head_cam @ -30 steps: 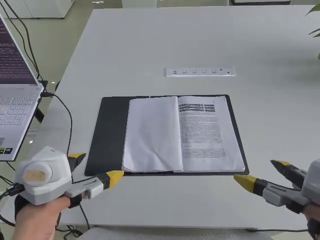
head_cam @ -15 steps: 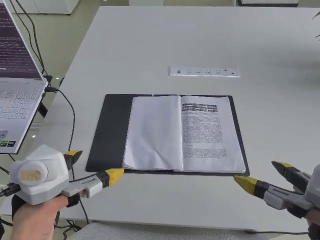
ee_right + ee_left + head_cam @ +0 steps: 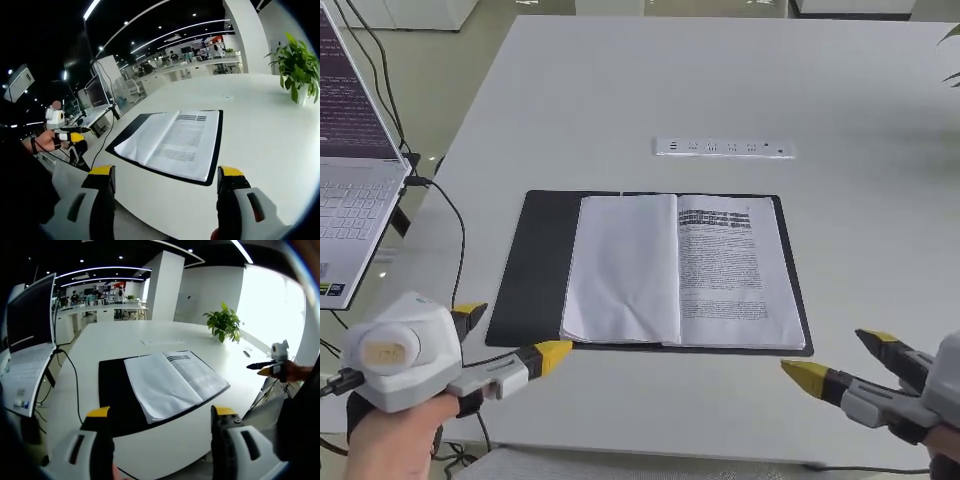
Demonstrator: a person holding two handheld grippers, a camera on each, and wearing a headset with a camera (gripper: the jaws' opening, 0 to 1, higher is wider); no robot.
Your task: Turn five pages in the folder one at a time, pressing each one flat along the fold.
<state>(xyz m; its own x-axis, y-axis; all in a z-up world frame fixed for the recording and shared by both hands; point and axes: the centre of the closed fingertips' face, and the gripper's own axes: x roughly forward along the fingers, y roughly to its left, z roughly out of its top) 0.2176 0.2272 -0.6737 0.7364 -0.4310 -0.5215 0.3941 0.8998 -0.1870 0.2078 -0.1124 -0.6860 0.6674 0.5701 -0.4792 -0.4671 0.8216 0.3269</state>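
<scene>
Over the last second nothing is changing on the folder (image 3: pixel 660 270): it is lying open mid-counter (image 3: pixel 620 90). The left gripper (image 3: pixel 512 332), at its 8 o'clock, and the right gripper (image 3: pixel 837 355), at its 4 o'clock, are still hovering clear, fingers spread and empty, so no page turn is under way yet.

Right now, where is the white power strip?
In the head view the white power strip lies on the table, just beyond the far edge of the open folder, past its printed right page.
</scene>
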